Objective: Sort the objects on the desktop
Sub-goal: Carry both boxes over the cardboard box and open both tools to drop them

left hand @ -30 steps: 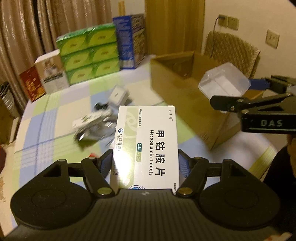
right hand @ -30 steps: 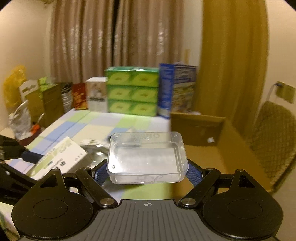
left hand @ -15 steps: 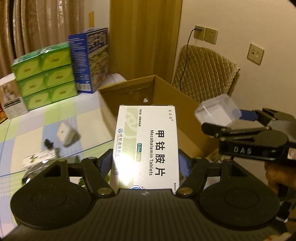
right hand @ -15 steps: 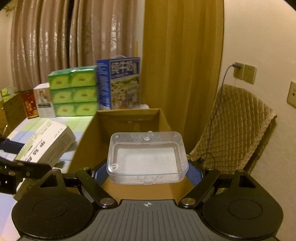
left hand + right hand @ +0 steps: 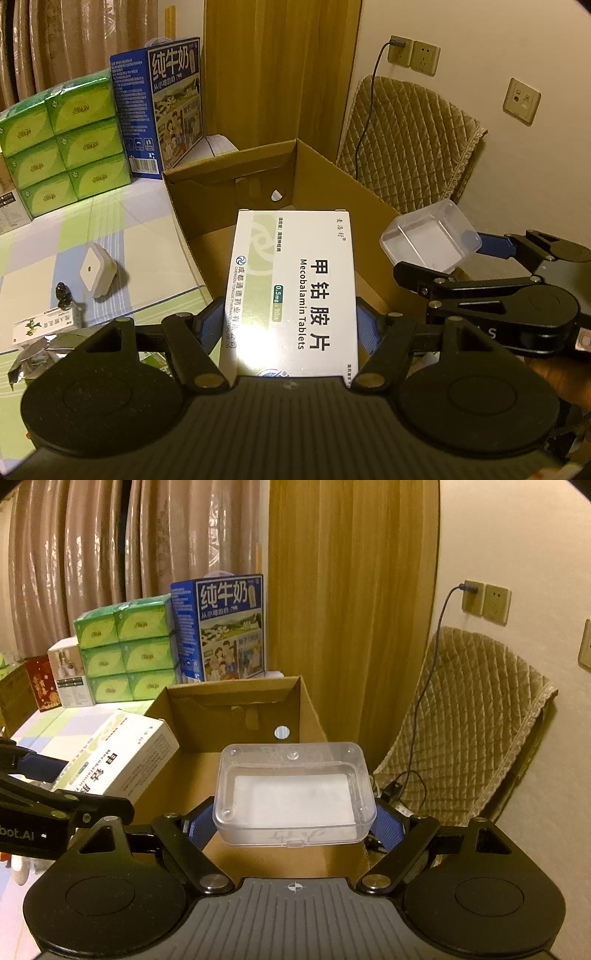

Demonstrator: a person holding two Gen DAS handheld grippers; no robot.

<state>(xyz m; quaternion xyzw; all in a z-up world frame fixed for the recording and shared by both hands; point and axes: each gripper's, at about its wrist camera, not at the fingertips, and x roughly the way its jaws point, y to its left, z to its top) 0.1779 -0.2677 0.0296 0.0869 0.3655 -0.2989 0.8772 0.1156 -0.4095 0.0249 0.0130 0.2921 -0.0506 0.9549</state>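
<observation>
Left gripper point(image 5: 291, 325) clamping "Mecobalamin Tablets" box point(image 5: 295, 280), right gripper point(image 5: 293, 823) clamping clear plastic case point(image 5: 293, 794), over cardboard box point(image 5: 236, 701)

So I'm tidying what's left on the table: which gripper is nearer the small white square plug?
Left. The left gripper, holding the tablet box, is next to the white plug. The right gripper, with the clear case, sits beyond the cardboard box.

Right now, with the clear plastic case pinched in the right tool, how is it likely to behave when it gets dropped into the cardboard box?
The clear plastic case looks hard-walled, so it probably holds its shape under the right tool. It seems empty and likely light. Its glossy sides could slip, and it may clatter or bounce in the cardboard box.
</observation>
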